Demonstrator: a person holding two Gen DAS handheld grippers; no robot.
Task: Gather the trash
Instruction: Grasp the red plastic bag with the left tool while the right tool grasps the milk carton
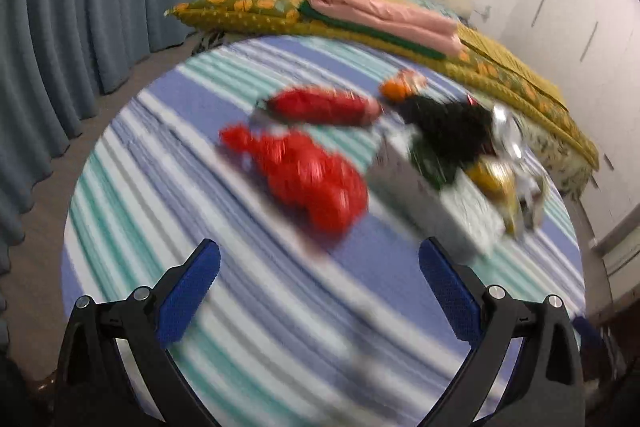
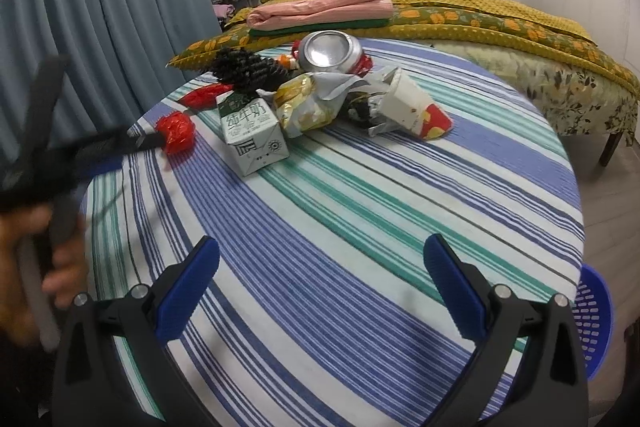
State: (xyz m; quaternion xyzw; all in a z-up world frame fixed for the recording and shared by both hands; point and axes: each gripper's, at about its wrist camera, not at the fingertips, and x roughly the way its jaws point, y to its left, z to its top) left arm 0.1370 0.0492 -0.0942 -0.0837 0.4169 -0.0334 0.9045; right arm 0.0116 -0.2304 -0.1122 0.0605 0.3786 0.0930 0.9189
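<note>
A heap of trash lies on the round striped table (image 2: 360, 211). It holds a white and green milk carton (image 2: 252, 135), a crushed silver can (image 2: 330, 51), a yellow snack bag (image 2: 304, 103), a flattened paper cup (image 2: 408, 103) and a black curly thing (image 2: 248, 67). Two red wrappers (image 2: 176, 131) (image 2: 204, 95) lie at its left side. My left gripper (image 1: 320, 255) is open, and the nearer crumpled red wrapper (image 1: 308, 179) lies just ahead of its blue pads; this view is blurred. My right gripper (image 2: 320, 255) hovers open over bare cloth, well short of the heap.
A blue perforated basket (image 2: 592, 315) sits below the table's right edge. A bed (image 2: 500, 23) with folded pink bedding stands behind the table. Blue curtains (image 2: 120, 7) hang on the left. A hand (image 2: 24, 267) holds the blurred left gripper handle at the left.
</note>
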